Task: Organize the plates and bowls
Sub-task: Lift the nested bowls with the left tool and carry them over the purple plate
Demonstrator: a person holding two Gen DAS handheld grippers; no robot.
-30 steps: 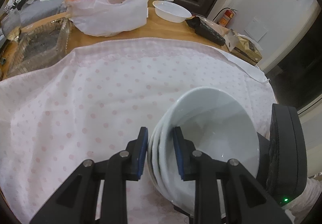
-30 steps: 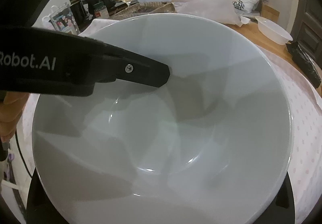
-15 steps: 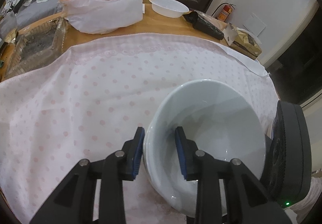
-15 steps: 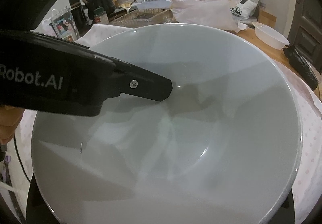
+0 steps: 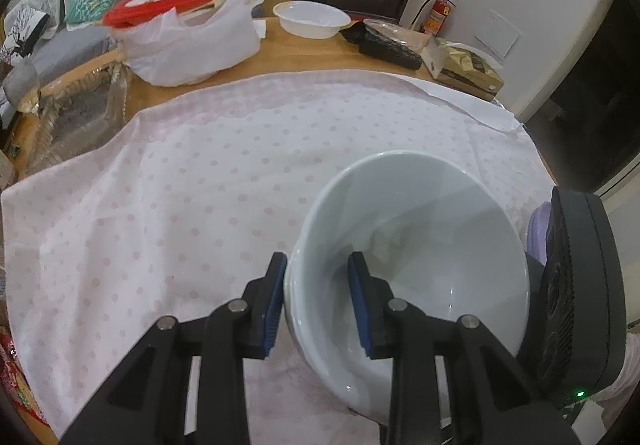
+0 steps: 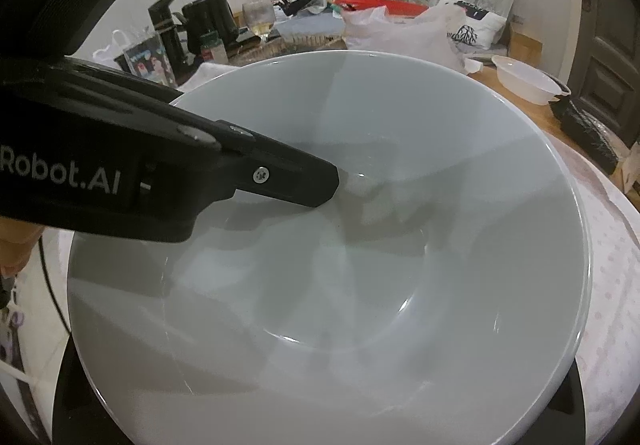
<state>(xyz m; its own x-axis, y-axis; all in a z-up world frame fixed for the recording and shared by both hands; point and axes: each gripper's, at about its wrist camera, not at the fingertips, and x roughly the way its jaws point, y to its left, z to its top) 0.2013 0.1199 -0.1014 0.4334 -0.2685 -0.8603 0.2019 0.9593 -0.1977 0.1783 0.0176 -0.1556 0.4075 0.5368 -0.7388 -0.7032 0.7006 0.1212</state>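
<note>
A stack of nested pale grey-white bowls [image 5: 416, 245] rests on the pink dotted tablecloth [image 5: 200, 185] at the front right. My left gripper [image 5: 318, 297] straddles the stack's near rim, one blue pad inside the top bowl and one outside, closed on it. In the right wrist view the top bowl [image 6: 360, 265] fills the frame, with the left gripper's finger [image 6: 280, 181] reaching over its rim. My right gripper's body [image 5: 576, 305] stands against the stack's right side; its fingers are hidden under the bowl.
At the table's far side stand a white plastic bag with a red lid [image 5: 188, 37], a white plastic bowl [image 5: 312, 19], a black pouch [image 5: 388, 41], a cardboard box [image 5: 464, 65] and a wicker tray [image 5: 72, 113]. A kettle and wine glass [image 6: 260, 17] stand far left.
The bowl stack has tipped back from leaning to level, so the separate rims have closed together. My left gripper still clamps the rim. The right gripper stays against the stack.
</note>
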